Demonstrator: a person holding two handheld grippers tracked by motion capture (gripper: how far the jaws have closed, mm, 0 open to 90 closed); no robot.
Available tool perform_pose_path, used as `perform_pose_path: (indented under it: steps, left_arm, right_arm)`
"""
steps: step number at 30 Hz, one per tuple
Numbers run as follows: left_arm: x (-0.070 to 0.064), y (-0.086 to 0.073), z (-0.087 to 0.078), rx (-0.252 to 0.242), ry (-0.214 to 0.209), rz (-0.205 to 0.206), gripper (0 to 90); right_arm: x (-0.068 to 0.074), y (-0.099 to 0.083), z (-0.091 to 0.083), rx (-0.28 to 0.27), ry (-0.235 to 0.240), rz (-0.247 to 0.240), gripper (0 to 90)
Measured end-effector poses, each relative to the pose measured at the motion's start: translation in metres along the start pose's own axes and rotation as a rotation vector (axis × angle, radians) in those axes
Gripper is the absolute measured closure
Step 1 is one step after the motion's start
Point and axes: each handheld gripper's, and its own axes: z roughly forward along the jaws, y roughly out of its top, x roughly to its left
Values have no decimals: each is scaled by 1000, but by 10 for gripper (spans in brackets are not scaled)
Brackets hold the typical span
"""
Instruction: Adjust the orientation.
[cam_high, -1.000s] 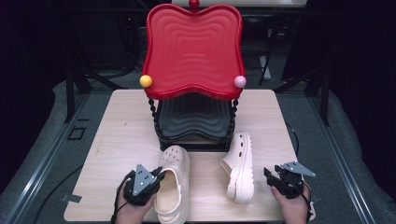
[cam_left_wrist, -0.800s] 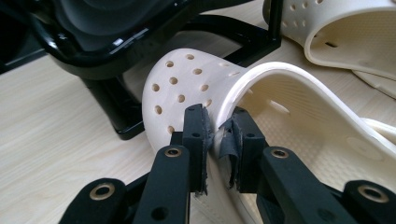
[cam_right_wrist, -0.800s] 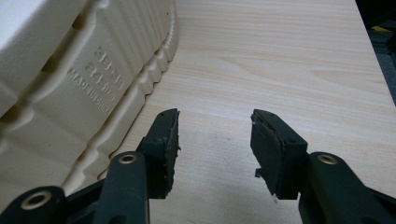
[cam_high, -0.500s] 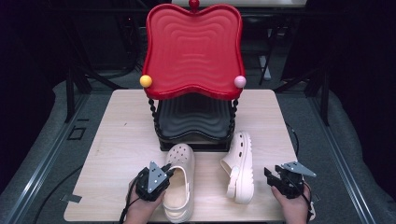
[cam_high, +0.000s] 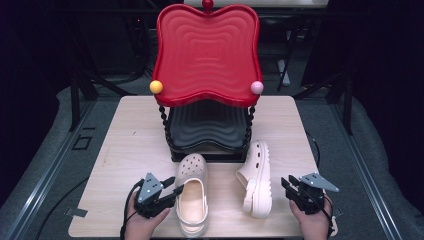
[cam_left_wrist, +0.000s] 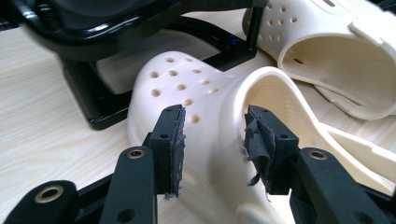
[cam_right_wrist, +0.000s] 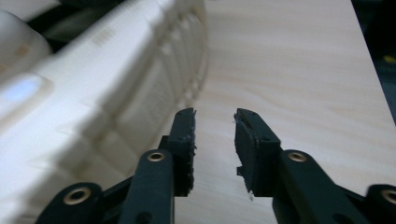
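On my left, the left gripper (cam_high: 169, 192) sits low at the front of the desk (cam_high: 125, 150), held in a hand (cam_high: 141, 226) that comes in from the bottom edge. Its fingers (cam_left_wrist: 170, 140) stand apart, one on either side of the near wall of the left clog (cam_high: 192, 200), and I cannot tell whether the pads actually touch the foam. That clog stands upright on its sole (opening up, perforated toe pointing away from me) with the toe right at the black base of the shelf stand (cam_high: 207, 135). In the left gripper view the cream upper with its round holes runs between the two fingers, and the black frame shows just behind it.

Moving to the middle, the stand carries a dark lower tray and a red wavy top tray (cam_high: 207, 52), with a yellow ball (cam_high: 156, 87) and a pink ball (cam_high: 257, 87) at its front corners.

Right of centre lies the right clog (cam_high: 257, 180), tipped on its side with its ribbed sole facing right, near the first clog but apart from it.

Farthest right, the right gripper (cam_high: 289, 186) rests near the desk's front corner, just beside that sole and not touching it. In the right gripper view its fingers (cam_right_wrist: 184, 140) are spread with bare wood between them, the blurred sole off to one side.
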Motion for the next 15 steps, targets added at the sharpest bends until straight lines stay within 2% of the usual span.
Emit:
perform_pose_path:
  steps: [4,6,8,10,11,15]
  left_arm:
    - [15,-6,-16,36,-10,-46,560]
    - [22,-12,-24,44,6,-42,541]
    - [29,-19,-32,33,23,-43,538]
    - [38,-25,-37,39,42,-90,527]
    - [41,-26,-38,40,48,-117,516]
    - [49,-28,-40,25,66,-146,513]
  right_arm:
    - [22,12,-16,-95,69,-35,783]
    - [36,16,-19,-114,105,-75,814]
    - [48,17,-16,-90,138,-126,835]
    - [56,16,-11,-46,143,-181,840]
    - [58,15,-7,-62,146,-190,843]
    - [57,16,-6,-57,146,-179,852]
